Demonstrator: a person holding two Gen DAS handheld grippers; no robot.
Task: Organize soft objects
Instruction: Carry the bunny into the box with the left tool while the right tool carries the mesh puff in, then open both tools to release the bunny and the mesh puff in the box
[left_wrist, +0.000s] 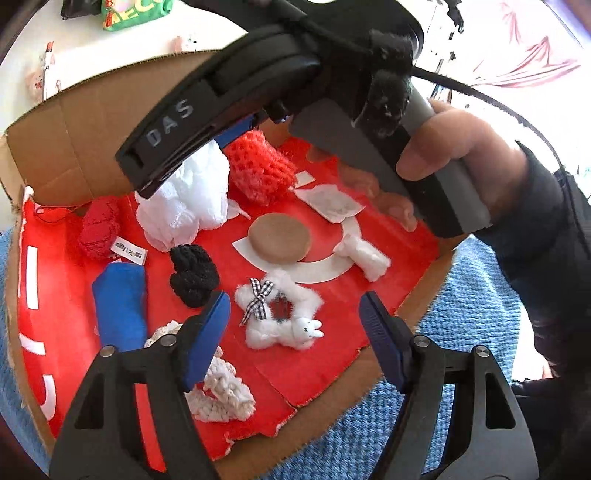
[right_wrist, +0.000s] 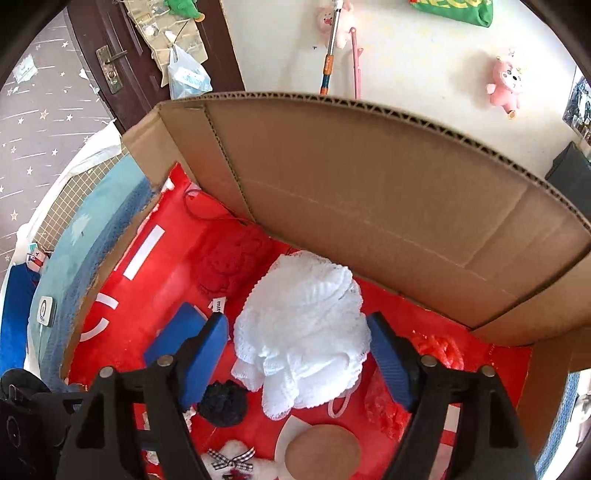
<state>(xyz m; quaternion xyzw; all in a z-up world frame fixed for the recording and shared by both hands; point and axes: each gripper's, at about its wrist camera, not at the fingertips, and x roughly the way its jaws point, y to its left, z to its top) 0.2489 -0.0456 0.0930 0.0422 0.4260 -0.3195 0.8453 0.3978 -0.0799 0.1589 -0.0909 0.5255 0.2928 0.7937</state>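
Note:
A flattened cardboard box with a red floor (left_wrist: 369, 302) holds several soft things. My left gripper (left_wrist: 295, 332) is open above a white fluffy star-shaped plush (left_wrist: 295, 291) with a checked bow; the plush lies between the blue pads, untouched. My right gripper (right_wrist: 297, 350) is open and straddles a white lace bundle (right_wrist: 306, 314), which rests on the red floor; the pads are close to its sides. In the left wrist view the right gripper's black body (left_wrist: 280, 74) hangs over that lace bundle (left_wrist: 184, 206), held by a hand (left_wrist: 454, 147).
Also on the red floor: red knit piece (left_wrist: 99, 229), red mesh (left_wrist: 258, 170), black knit (left_wrist: 192, 273), blue cloth (left_wrist: 122, 306), cream knit (left_wrist: 225, 387), brown round pad (left_wrist: 279, 240), white roll (left_wrist: 365, 254). A tall cardboard flap (right_wrist: 369, 206) stands behind. Blue towel (left_wrist: 461, 332) lies underneath.

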